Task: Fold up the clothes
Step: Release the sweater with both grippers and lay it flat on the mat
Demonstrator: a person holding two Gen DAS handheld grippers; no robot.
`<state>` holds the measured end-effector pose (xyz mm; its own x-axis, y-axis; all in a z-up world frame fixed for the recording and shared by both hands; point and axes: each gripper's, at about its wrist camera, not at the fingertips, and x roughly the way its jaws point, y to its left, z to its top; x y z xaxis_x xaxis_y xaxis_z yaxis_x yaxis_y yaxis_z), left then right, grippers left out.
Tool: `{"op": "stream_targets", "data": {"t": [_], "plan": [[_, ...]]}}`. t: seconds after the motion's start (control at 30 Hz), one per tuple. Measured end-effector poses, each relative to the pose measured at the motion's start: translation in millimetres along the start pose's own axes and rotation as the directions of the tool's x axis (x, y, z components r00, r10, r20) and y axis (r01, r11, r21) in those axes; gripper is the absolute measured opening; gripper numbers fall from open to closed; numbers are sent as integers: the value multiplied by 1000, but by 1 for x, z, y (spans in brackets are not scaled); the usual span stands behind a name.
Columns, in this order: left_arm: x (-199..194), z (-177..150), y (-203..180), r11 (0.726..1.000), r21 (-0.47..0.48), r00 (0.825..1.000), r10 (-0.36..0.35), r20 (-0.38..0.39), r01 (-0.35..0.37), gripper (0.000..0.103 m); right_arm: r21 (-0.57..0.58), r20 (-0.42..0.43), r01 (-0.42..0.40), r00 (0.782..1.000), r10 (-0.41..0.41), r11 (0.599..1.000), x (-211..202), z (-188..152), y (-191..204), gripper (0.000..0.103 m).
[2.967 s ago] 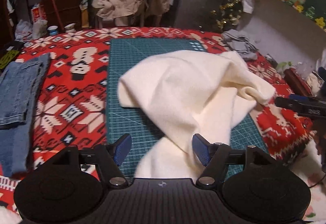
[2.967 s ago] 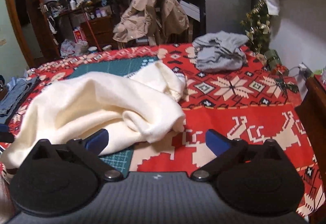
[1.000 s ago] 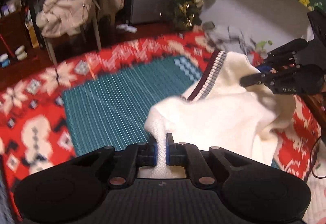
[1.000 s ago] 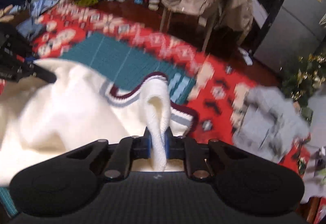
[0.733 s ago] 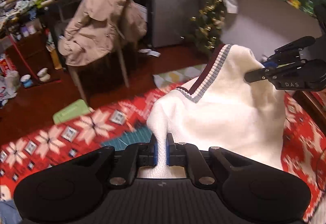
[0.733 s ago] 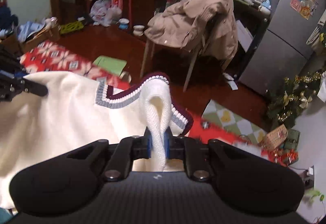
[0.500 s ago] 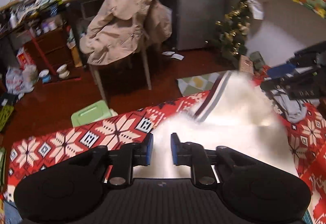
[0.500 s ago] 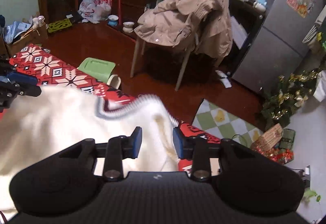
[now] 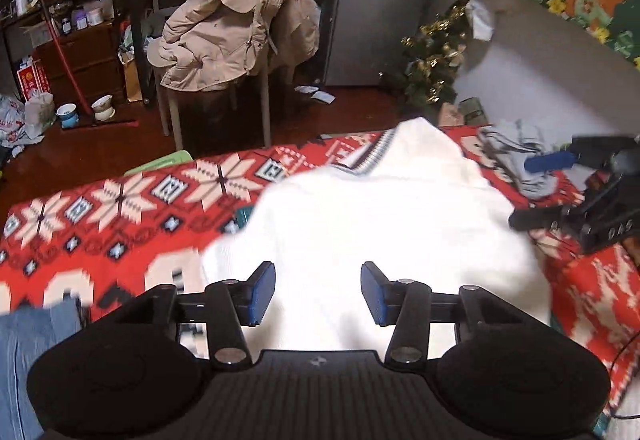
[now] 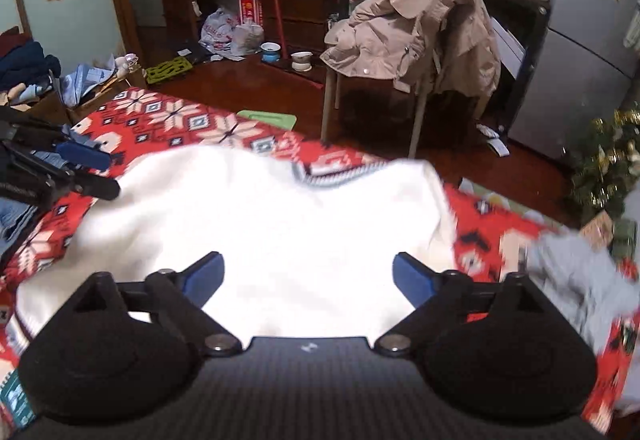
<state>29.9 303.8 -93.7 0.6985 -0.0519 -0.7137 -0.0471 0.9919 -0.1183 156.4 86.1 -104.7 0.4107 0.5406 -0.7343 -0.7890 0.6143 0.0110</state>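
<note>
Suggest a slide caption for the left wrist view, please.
Open left tool above a white knitted sweater on the red patterned cloth.

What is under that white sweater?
The white sweater lies on a red patterned cloth, which shows all round it. A sliver of green mat peeks out at its left edge; the rest beneath is covered.

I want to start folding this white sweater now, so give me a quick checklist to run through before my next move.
1. Left gripper open and free of cloth: ok.
2. Right gripper open and free of cloth: ok.
3. White sweater resting on the red patterned cloth: ok.
4. Sweater lying flat, no bunching: cannot tell, the picture is blurred.
5. Striped collar at the far edge, facing away: ok.
6. Grey garment clear of the sweater: cannot tell, it lies close beside the right edge.
</note>
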Motion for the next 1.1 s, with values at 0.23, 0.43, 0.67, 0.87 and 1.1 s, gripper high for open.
{"op": "stream_targets", "data": {"t": [0.23, 0.43, 0.67, 0.87, 1.1], "plan": [[-31, -48, -24, 1000, -11, 999, -15, 43, 15, 54, 49, 29, -24, 999, 23, 998, -35, -73, 34, 102], [-45, -96, -44, 999, -25, 999, 38, 36, -37, 58, 107, 85, 10, 996, -19, 994, -68, -128, 54, 102], [-60, -129, -48, 992, -112, 998, 60, 28, -57, 61, 125, 113, -28, 994, 13, 992, -92, -169, 82, 102], [-59, -149, -51, 990, -92, 994, 110, -2, -109, 62, 150, 95, -51, 995, 37, 987, -86, -190, 107, 102], [-52, -165, -53, 986, -34, 986, 164, -23, -165, 63, 172, 74, -56, 996, 43, 984, -79, -201, 115, 102]]}}
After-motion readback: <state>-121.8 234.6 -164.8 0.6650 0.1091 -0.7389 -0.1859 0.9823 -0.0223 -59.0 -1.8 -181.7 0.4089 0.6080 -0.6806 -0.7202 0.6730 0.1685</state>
